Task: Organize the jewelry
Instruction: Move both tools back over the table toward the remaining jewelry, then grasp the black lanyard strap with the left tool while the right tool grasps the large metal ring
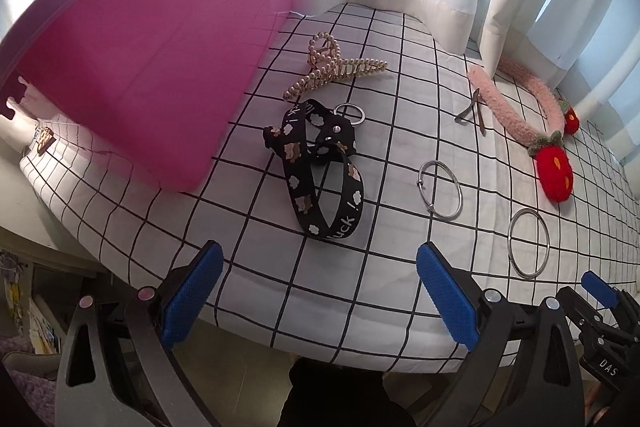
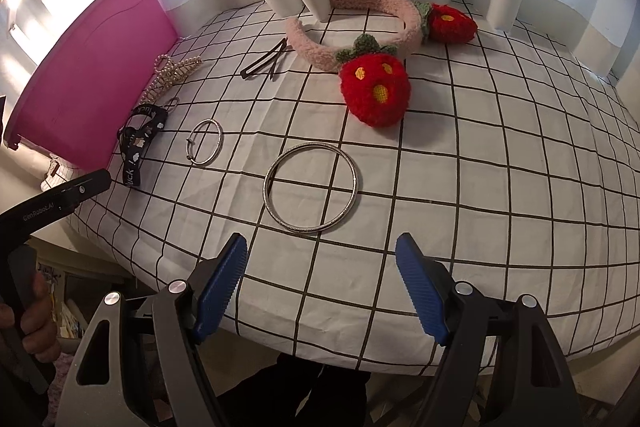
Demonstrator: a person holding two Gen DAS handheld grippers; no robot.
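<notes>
Both grippers, left and right, stand wide and empty above the table edge. The jewelry lies spread on the checked tablecloth beside the pink box: large bangle nearest the right jaws, black lanyard ahead of the left, presumably for separate pickup.

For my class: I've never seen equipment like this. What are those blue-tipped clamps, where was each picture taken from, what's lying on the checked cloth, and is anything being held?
They are hand-held grippers, one per hand, each carrying a camera looking along its fingers. One picture comes from the left gripper, the other from the right gripper. Both are open and hold nothing. On the checked cloth lie a large bangle, a smaller bangle, a black printed strap, a pearl hair claw, dark hairpins and a pink strawberry headband. A pink box sits at the left.
</notes>
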